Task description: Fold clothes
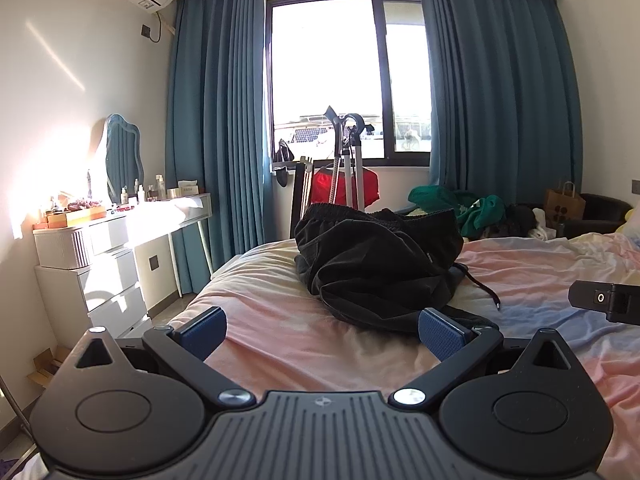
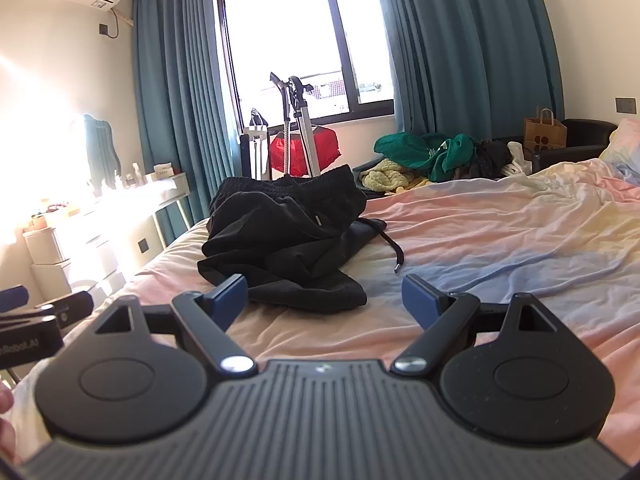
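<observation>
- We held the left gripper [image 1: 322, 332] low over the bed [image 1: 540, 272], its fingers [image 1: 442, 332] spread wide with nothing between them.
- We kept the right gripper [image 2: 326, 298] beside it, fingers [image 2: 230, 292] equally wide and empty.
- The crumpled black shorts [image 1: 376, 264] lay heaped on the bed just ahead of both grippers, drawstring [image 2: 394, 254] trailing onto the sheet.

A home bedroom: a bed [image 1: 280, 344], blue curtains [image 1: 216, 120], a dressing table [image 1: 120, 236] and mirror [image 1: 120, 160].
</observation>
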The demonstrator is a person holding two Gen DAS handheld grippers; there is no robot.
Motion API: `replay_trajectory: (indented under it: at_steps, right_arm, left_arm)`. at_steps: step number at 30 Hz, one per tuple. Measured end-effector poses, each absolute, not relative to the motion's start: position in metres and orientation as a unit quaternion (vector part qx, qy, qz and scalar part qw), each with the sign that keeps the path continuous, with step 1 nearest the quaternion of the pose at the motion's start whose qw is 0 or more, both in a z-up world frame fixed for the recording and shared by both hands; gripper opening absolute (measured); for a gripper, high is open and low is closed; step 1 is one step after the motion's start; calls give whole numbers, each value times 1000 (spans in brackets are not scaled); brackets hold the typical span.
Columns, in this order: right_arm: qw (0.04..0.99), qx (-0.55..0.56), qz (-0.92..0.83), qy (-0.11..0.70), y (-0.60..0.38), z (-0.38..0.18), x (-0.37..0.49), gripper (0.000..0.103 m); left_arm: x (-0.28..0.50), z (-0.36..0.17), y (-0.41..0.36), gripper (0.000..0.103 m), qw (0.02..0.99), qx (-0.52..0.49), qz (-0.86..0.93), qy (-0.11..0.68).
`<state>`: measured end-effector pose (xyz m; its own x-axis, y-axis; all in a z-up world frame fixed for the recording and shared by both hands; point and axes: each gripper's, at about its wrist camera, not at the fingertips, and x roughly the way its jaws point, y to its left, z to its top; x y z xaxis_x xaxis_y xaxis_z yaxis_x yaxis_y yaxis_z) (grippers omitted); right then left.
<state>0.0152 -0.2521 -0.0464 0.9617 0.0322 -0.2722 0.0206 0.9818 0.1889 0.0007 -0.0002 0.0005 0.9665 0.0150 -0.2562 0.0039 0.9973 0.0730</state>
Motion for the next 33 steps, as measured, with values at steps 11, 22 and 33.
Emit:
replay_trajectory:
  at_steps: [11,22,33]
  right_arm:
    - [986,98,0,135,-253,-46,15,86]
    - [986,96,-2,135,-252,-50,15,86]
    - [986,96,-6,140,-251,-50,17,86]
  left_arm:
    - [-5,-4,6,103,992,28,5,125]
    - [8,-4,0,103,991,30,8,128]
    - [8,-3,1,103,992,21,7,126]
